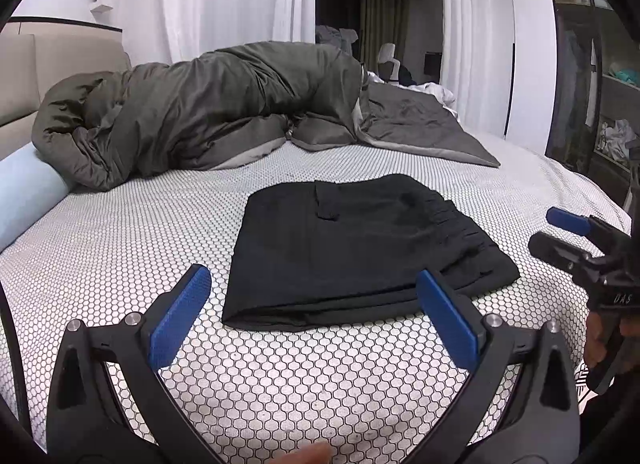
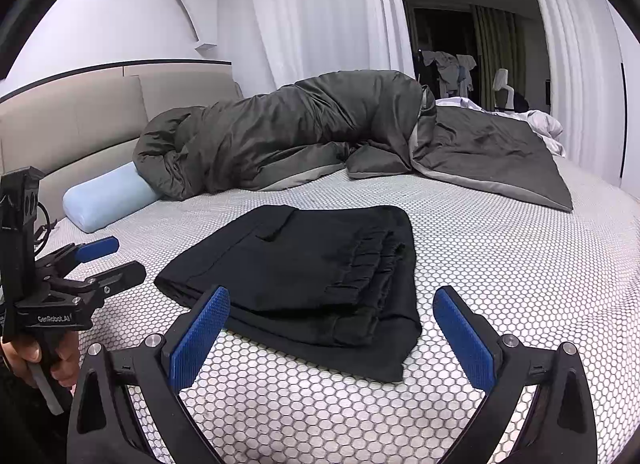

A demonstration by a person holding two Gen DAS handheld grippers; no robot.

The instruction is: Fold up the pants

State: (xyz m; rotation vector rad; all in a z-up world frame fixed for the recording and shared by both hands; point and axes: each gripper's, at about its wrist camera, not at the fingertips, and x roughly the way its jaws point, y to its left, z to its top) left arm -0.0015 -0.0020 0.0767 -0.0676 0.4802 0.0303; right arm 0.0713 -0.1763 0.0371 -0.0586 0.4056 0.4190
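Observation:
Black pants [image 1: 352, 248] lie folded into a flat rectangle on the honeycomb-patterned bed cover [image 1: 120, 248]; they also show in the right wrist view [image 2: 304, 276], with the elastic waistband and cuffs stacked on the right side. My left gripper [image 1: 314, 296] is open and empty, just in front of the pants' near edge. My right gripper [image 2: 332, 312] is open and empty, close above the near edge of the pants. Each gripper shows in the other's view, the right one [image 1: 560, 236] at the right and the left one [image 2: 112, 260] at the left, both open.
A rumpled dark olive duvet [image 1: 208, 111] lies across the back of the bed, with a light blue bolster pillow [image 2: 108, 195] at the headboard [image 2: 80, 115]. White curtains [image 2: 312, 15] hang behind. An open wardrobe [image 1: 600, 83] stands at the right.

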